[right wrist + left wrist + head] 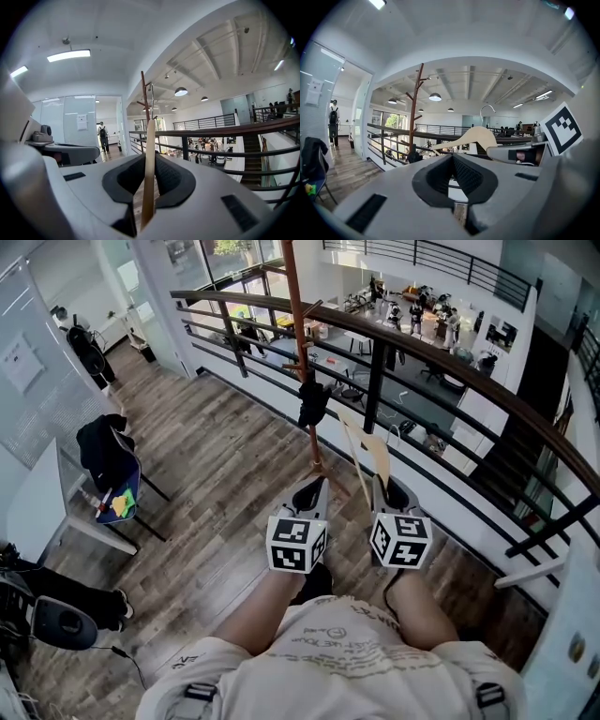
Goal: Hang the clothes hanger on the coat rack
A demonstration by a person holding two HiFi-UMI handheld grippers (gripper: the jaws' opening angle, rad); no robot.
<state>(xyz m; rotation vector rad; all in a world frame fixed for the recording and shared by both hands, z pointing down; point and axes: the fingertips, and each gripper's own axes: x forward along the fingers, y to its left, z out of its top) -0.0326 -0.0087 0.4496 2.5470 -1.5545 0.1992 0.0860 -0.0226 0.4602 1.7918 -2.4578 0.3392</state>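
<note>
A pale wooden hanger with a metal hook stands upright in my right gripper, which is shut on its lower arm. In the right gripper view the hanger shows edge-on between the jaws. The brown coat rack rises just ahead by the railing, with a dark item hanging on it. My left gripper is beside the right one, shut and empty. From the left gripper view the hanger lies to the right of the rack.
A dark railing runs behind the rack, with a drop to a lower floor beyond it. A chair with a dark jacket and a white desk stand at the left. A person stands far down the corridor.
</note>
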